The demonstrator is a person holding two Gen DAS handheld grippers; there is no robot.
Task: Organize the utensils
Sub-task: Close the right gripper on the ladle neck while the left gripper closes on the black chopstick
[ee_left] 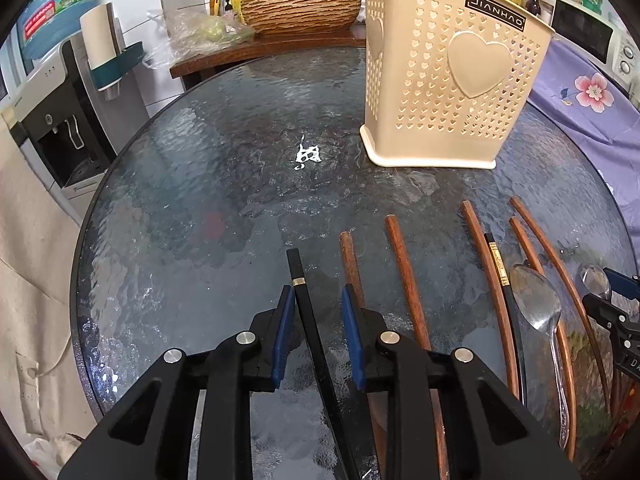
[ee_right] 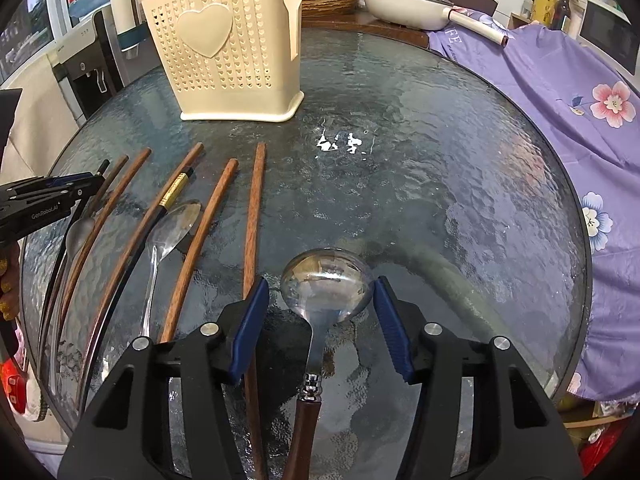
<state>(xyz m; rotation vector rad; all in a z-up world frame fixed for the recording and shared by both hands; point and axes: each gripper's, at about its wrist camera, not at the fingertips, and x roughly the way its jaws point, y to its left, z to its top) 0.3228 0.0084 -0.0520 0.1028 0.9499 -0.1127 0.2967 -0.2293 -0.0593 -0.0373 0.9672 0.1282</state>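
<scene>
A beige perforated utensil holder [ee_left: 448, 76] stands at the far side of the round glass table [ee_left: 224, 168]; it also shows in the right wrist view [ee_right: 224, 48]. Several brown chopsticks [ee_left: 404, 276], black chopsticks and metal spoons lie in a row on the glass. My left gripper [ee_left: 316, 300] is open, its blue pads on either side of a black chopstick [ee_left: 306, 304] with a gold band. My right gripper [ee_right: 320, 296] is open around a large wooden-handled spoon [ee_right: 324, 284] that lies on the glass. A smaller silver spoon [ee_right: 172, 224] lies to its left.
A purple floral cloth [ee_right: 560, 92] covers the area right of the table. A water dispenser [ee_left: 60, 120] stands to the left. A wooden counter behind holds a woven basin [ee_left: 300, 8], bags and bottles. A white pan [ee_right: 404, 0] sits behind the table.
</scene>
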